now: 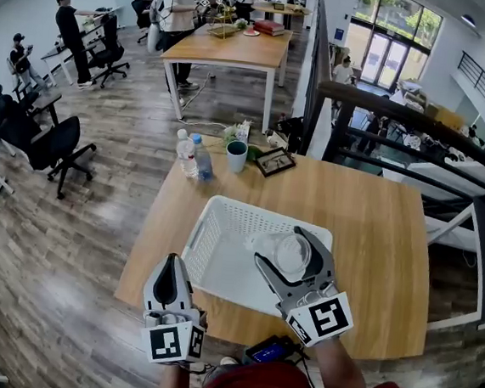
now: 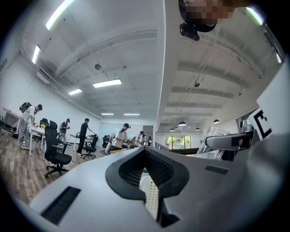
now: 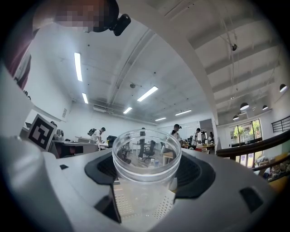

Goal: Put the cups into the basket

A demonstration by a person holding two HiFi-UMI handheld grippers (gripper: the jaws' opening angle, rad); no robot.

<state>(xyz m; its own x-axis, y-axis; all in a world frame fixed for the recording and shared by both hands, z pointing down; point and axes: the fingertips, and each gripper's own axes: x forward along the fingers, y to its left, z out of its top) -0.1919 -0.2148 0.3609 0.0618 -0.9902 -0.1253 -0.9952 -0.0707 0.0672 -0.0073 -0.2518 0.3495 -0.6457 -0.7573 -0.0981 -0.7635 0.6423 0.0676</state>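
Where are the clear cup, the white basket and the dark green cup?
clear cup (image 3: 145,186), right gripper view, on its see-through side wall.
white basket (image 1: 206,243), head view, on its perforated left wall.
dark green cup (image 1: 236,157), head view, on its outer side.

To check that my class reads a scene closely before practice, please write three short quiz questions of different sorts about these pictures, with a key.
1. True or false: the right gripper holds a clear cup over the white basket.
2. Which stands at the far edge of the table? A) green cup B) red bowl C) kettle
3. Fill in: the left gripper holds ____.
Key: 1 true; 2 A; 3 nothing.
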